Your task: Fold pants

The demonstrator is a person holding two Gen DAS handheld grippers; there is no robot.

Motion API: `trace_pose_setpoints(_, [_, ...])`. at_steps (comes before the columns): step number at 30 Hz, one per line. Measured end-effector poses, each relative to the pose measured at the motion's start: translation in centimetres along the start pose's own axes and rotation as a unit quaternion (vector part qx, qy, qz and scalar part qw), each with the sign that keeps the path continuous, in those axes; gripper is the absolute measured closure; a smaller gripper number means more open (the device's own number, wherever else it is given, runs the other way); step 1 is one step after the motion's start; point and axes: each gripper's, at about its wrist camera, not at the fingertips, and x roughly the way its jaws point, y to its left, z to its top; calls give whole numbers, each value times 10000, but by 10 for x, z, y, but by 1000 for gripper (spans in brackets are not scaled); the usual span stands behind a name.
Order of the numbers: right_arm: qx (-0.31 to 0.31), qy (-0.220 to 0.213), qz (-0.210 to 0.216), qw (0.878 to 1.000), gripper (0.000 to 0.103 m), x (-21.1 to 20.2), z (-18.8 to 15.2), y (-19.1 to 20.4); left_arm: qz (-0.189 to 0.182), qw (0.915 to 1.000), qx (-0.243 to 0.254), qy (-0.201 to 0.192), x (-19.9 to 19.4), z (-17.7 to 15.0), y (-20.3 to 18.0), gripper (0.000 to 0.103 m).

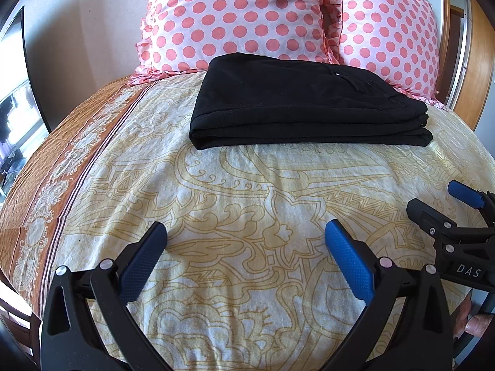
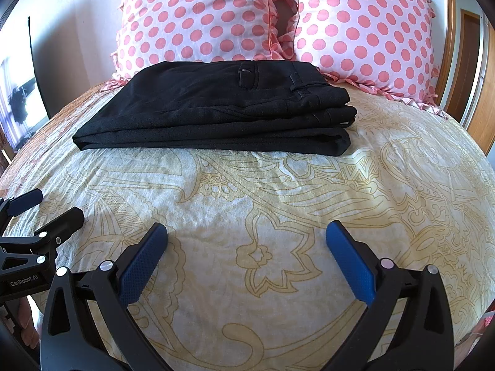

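Black pants lie folded into one flat, layered bundle on the bedsheet, towards the head of the bed and well ahead of both tools. From the right wrist view the stack shows three layers at its near edge, with the waistband and a belt loop on the top layer towards the right end. Its far edge sits just in front of two pillows, both pink-white with coral dots and frilled borders, propped side by side and touching each other against the wall.

One sheet covers the bed: cream with a yellow paisley print, and an orange patterned border running down the left side.

Two tongs are in the room. One, the left gripper, hangs low over the sheet with its blue-padded jaws spread wide and nothing between them. The other, the right gripper, does the same, jaws equally wide and nothing in them. They are side by side, each visible at the edge of the other's camera, both apart from the pants.

No boxes, baskets or other containers are visible on the bed.
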Motion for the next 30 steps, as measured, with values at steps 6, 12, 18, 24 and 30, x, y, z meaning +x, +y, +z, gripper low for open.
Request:
trace_pose_setpoints(6, [0, 3, -3, 10000, 1, 0, 0, 0, 5, 10000, -4, -3, 0, 0, 0, 2])
trace_pose_setpoints(12, [6, 1, -6, 10000, 1, 0, 0, 0, 8, 10000, -7, -3, 0, 0, -1, 2])
trace_pose_setpoints(18, [3, -1, -4, 10000, 1, 0, 0, 0, 9, 10000, -11, 3, 0, 0, 0, 2])
trace_pose_setpoints(24, [2, -1, -4, 10000, 1, 0, 0, 0, 2, 10000, -2, 41, 0, 0, -3, 2])
trace_pose_setpoints(30, [3, 0, -1, 10000, 1, 0, 0, 0, -41, 10000, 34, 71, 0, 1, -2, 2])
